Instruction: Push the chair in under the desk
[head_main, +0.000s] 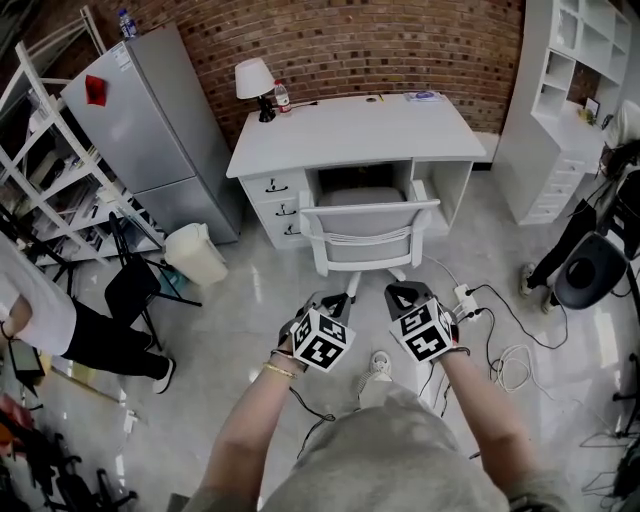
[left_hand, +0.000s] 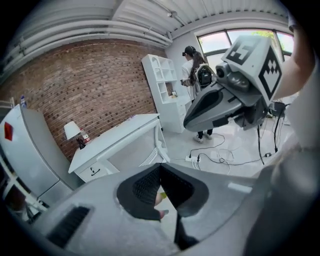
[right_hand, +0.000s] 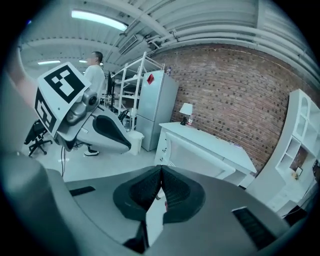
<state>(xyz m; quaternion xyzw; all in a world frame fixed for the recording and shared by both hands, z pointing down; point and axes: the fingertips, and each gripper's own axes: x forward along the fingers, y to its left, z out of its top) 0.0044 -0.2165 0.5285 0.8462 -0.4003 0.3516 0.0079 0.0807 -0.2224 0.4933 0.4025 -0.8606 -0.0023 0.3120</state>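
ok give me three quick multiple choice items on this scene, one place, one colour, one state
1. Where on the desk is the lamp? A) back corner, head view's left B) front edge, middle C) head view's right end
2. What colour is the chair? A) black B) white C) red
3. How do the left gripper and right gripper stand? A) both open B) both shut C) one open
A: lamp stands by the brick wall; B: its back is white; B: each gripper view shows pads together, nothing between.
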